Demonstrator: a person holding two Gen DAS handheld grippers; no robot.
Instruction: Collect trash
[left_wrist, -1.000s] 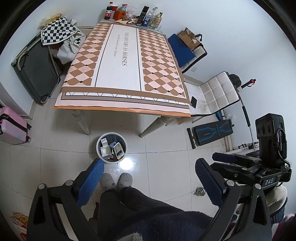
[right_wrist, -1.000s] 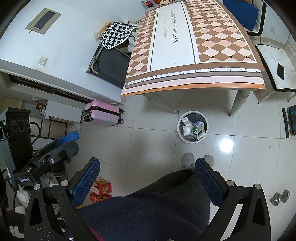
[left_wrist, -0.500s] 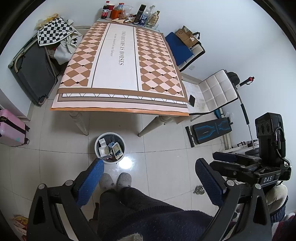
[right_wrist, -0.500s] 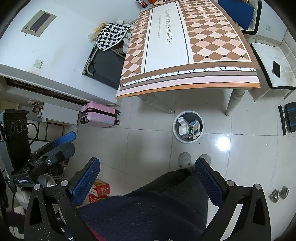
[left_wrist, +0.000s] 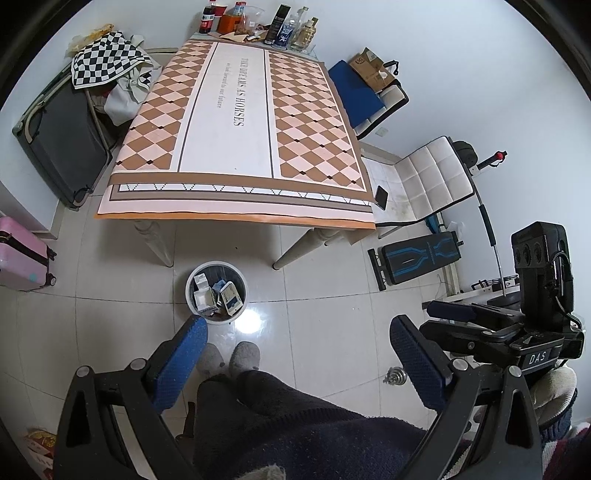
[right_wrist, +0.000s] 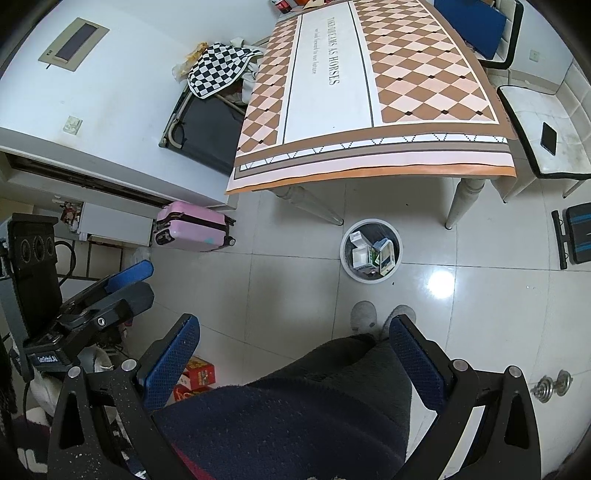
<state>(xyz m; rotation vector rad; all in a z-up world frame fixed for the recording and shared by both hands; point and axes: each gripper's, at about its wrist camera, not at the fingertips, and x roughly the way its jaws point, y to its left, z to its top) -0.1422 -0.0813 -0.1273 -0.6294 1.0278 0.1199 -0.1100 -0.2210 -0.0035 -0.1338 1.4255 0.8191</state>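
pink suitcase cut off at left edge, bottle labels unreadable

Both views drifted slightly, table and trash bin shifted in frame

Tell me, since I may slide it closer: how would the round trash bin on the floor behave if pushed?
The trash bin probably slides easily: it stands on glossy floor tiles. It looks light, a thin-walled pail holding only small cartons, so a high push might tip it. Both grippers are open and away from it.
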